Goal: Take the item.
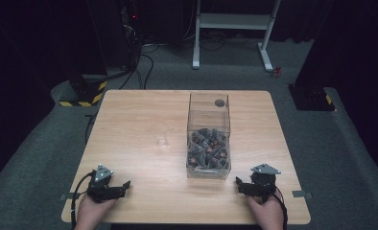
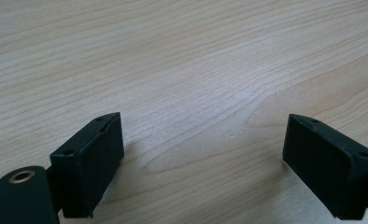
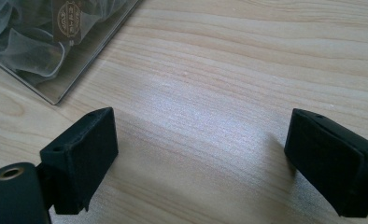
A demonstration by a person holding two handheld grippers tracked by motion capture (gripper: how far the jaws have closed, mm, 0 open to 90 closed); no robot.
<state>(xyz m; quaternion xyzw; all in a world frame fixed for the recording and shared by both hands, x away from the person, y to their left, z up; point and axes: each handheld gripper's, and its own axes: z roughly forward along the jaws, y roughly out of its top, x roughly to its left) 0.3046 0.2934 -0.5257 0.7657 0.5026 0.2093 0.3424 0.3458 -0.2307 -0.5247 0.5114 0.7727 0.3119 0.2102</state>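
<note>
Clear plastic box point(image 1: 208, 139) of what look like wrapped sweets stands mid-counter point(image 1: 144, 120), long axis running away from you. Your right gripper point(image 1: 241, 185), jaws spread and empty, is nearer than your left gripper point(image 1: 122, 188), likewise spread.

Box point(image 1: 208, 136) between hand-held grippers, farther back

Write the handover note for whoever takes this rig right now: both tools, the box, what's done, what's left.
Left tool: open, holding nothing, low over the wooden table near its front left edge.
Right tool: open, holding nothing, at the front right, just short of the clear box's near corner.
Clear box: upright at mid table, its lower part filled with small wrapped pieces.
Done: nothing grasped so far.
Left: probably reach the box or its contents; the right tool is nearer.
</note>
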